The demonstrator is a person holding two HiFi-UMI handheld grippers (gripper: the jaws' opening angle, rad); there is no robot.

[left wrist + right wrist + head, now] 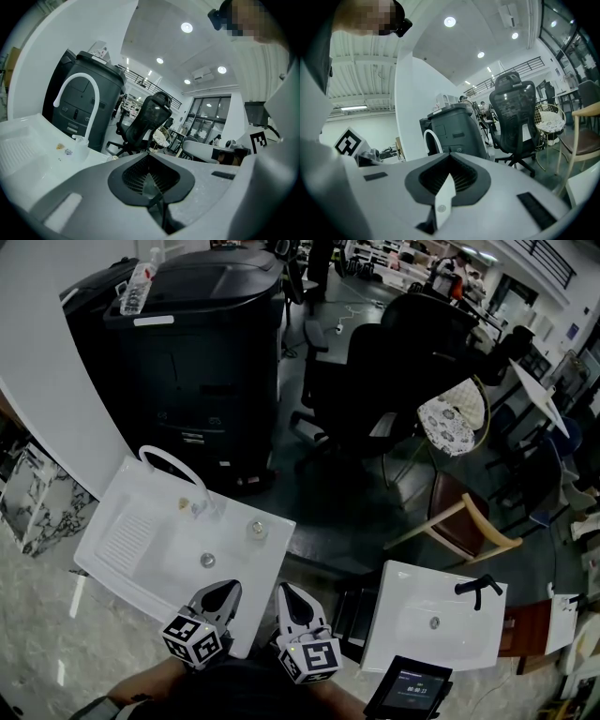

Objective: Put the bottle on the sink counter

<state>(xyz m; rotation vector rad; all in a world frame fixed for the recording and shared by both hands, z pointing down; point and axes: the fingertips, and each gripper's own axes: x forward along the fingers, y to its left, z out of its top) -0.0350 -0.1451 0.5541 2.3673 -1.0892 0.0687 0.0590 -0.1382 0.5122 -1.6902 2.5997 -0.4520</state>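
1. Bottle (139, 287): clear plastic, lying on its side on top of the large black unit (202, 352) at the far left of the head view, well apart from both grippers and off the sink counter.
2. Sink counter (253, 559): a white basin unit standing on the floor in front of the black unit, with a ribbed drainboard (122, 538) lying on its left part and a drain (207, 560) showing in the bowl.
3. White arched faucet (173, 465): rising at the counter's far edge; a small clear cup (255, 529) is sitting to its right on the counter.
4. Left gripper (225, 592): hovering over the near edge of the sink counter. In the left gripper view its jaws are pressing together at the tips (149, 155), with nothing between them.
5. Right gripper (289, 596): hanging just beside the left one, near the counter's near right corner. In the right gripper view its jaws are meeting tip to tip (450, 154), gripping nothing.
6. Second white sink (412, 652): sitting to the right, carrying a black faucet (480, 589).
7. Black office chair (394, 362): standing beyond the two sinks.
8. Wooden chair (459, 526): standing right of the office chair.
9. Dark handheld screen (410, 692): glowing at the bottom edge.
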